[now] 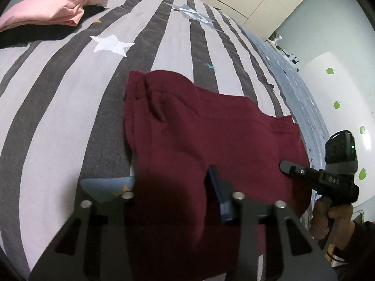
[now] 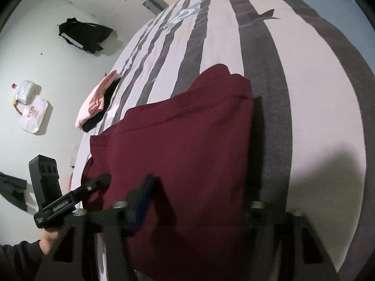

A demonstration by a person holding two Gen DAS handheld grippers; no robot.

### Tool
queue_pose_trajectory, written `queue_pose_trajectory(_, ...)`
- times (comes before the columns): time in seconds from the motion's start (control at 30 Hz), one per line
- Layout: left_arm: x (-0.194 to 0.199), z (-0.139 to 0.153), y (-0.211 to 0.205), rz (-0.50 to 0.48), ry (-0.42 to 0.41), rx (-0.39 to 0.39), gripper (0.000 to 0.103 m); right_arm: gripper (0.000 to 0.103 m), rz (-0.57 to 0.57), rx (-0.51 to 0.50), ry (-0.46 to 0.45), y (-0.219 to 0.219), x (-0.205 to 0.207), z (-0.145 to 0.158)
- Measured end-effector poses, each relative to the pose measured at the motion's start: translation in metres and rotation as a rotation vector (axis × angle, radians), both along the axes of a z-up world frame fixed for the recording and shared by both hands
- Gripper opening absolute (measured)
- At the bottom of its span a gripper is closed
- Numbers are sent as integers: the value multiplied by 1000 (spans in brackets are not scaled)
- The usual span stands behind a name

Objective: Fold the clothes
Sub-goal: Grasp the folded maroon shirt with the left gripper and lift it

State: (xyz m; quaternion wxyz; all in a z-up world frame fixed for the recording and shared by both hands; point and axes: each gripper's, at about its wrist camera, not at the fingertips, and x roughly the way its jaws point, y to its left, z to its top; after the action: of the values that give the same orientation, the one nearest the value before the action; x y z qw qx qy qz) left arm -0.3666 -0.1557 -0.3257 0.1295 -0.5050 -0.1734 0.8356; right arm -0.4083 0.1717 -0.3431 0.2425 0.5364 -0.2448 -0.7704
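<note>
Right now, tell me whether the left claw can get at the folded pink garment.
Probably not without travelling: the folded pink garment lies far across the striped bedcover, while the left claw sits on the maroon garment.

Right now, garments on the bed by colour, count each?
Maroon garment: 1
Pink folded garment: 1
Black garment under the pink one: 1
Total: 3

The maroon garment (image 1: pixel 211 140) runs off the bottom edge and covers the left tongs' (image 1: pixel 173 199) left fingertip; the blue pad is blurred.
</note>
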Motion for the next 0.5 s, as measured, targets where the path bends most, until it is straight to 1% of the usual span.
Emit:
queue_pose_trajectory(0.03, 1, 2, 2, -5, 7, -11, 30, 26, -1, -18, -6, 2, -1, -1)
queue_pose_trajectory(0.07, 1, 4, 3, -10, 15, -21, 26, 24, -4, -35, -11, 5, -1, -3)
queue_pose_trajectory(0.1, 2, 9, 3, -15, 29, -26, 23, 22, 2, -15, 1, 2, 0, 1)
queue_pose_trajectory(0.13, 2, 13, 2, -20, 42, -30, 22, 19, 13, 20, 21, -3, 2, 6)
queue_pose_trajectory(0.2, 0, 21, -7, -8, 63, 1, 20, 17, 16, 77, 54, -11, 5, 19)
queue_pose_trajectory(0.27, -1, 35, -17, -5, 88, 26, 20, 17, -7, 99, 73, -17, 6, 38)
queue_pose_trajectory(0.33, -7, 50, -33, -3, 116, 65, 20, 16, -29, 103, 93, -23, 6, 58)
queue_pose_trajectory(0.4, -17, 69, -58, -12, 149, 77, 20, 16, -37, 107, 117, -39, 0, 78)
queue_pose_trajectory(0.47, -38, 92, -91, -18, 183, 68, 20, 16, -47, 109, 140, -57, -8, 99)
queue_pose_trajectory(0.5, -45, 101, -105, -23, 196, 56, 20, 16, -52, 107, 158, -73, -17, 110)
